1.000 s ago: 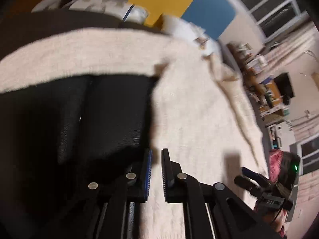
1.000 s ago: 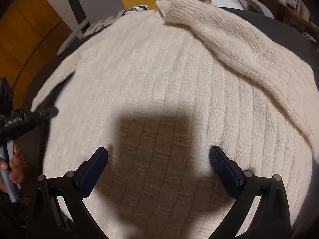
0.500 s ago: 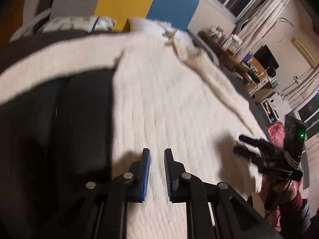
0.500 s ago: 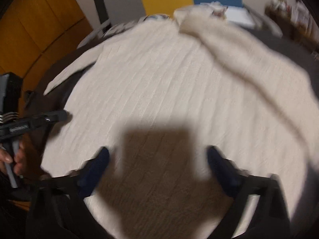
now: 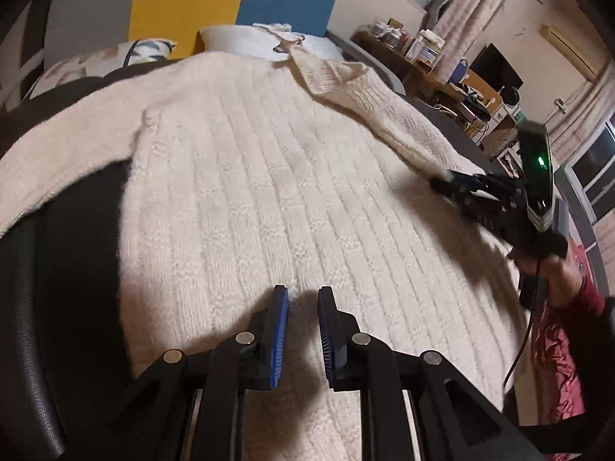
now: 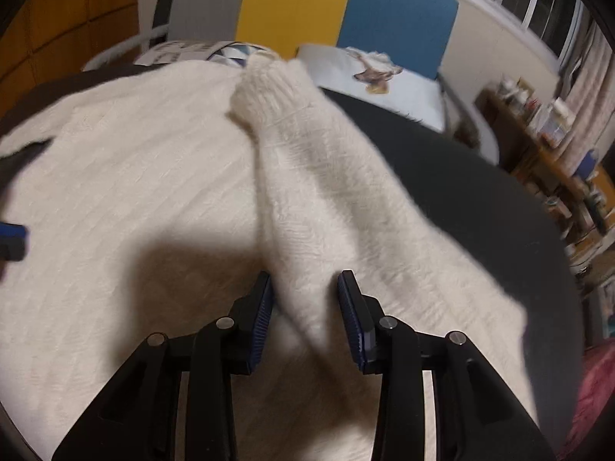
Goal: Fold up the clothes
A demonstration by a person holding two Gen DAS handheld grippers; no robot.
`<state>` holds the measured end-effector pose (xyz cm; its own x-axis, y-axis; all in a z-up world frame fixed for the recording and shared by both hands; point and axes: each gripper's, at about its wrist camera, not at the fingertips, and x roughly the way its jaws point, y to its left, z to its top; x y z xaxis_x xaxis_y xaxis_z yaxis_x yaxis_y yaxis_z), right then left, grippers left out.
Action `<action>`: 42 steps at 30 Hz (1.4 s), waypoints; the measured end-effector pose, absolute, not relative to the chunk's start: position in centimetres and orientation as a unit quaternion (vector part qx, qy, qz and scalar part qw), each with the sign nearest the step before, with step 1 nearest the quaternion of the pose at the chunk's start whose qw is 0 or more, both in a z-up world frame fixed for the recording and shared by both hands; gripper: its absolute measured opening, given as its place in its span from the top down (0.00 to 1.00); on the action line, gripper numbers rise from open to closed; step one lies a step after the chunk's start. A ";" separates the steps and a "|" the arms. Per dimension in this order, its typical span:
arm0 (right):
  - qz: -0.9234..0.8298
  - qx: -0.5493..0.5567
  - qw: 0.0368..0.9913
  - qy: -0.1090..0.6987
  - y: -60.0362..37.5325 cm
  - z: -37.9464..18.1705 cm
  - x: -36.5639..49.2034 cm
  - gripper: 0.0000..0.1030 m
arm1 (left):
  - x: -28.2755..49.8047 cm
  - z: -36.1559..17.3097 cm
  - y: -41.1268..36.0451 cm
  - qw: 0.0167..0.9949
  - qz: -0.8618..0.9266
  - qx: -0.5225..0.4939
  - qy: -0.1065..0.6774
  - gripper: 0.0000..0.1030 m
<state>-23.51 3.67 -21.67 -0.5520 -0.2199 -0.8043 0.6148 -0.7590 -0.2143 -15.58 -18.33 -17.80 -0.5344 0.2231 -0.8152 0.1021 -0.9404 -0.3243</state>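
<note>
At the far left of my left wrist view the dark padded surface point(image 5: 57, 269) shows bare, and one cream sleeve point(image 5: 57, 161) lies across it at the upper left. The ribbed cream sweater point(image 5: 250, 192) lies spread flat on this surface and fills the middle of both views. My left hand-held gripper point(image 5: 303, 290) sits at lower centre over the sweater's body. Its blue pads stand a narrow gap apart and nothing is pinched between them. Above it, at the top of the frame, a white pillow point(image 5: 246, 38) lies in front of yellow and blue panels. Further right, the other sleeve point(image 6: 307, 153) lies folded in over the body, its cuff toward the top. My right hand-held gripper point(image 6: 305, 274) is drawn in on a raised fold of that sleeve and grips it, though the picture is blurred there. In the left wrist view this gripper sits at the right edge, carried by a hand point(image 5: 561, 272) in a red cuff point(image 5: 592, 296). A cluttered desk point(image 5: 453, 73) stands at the upper right.
</note>
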 end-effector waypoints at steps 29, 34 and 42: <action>-0.926 0.328 0.143 0.116 10.1 -13.7 -38.0 0.80 | -24.2 -13.0 -26.0 -0.011 0.894 -0.427 -0.136 0.86; -0.860 0.411 0.286 0.095 6.1 -16.5 -35.8 0.71 | -24.6 -17.3 -23.8 -0.032 0.861 -0.502 -0.076 0.86; -0.811 0.479 0.330 0.070 7.0 -22.6 -30.4 0.71 | -17.8 -16.8 -22.5 -0.030 0.857 -0.511 -0.059 0.86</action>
<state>-30.36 7.00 -22.64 -0.3242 -0.4669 -0.8227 0.6018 -0.7728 0.2015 -17.85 -22.54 -16.81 -0.4761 0.0076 -0.8794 0.1120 -0.9913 -0.0692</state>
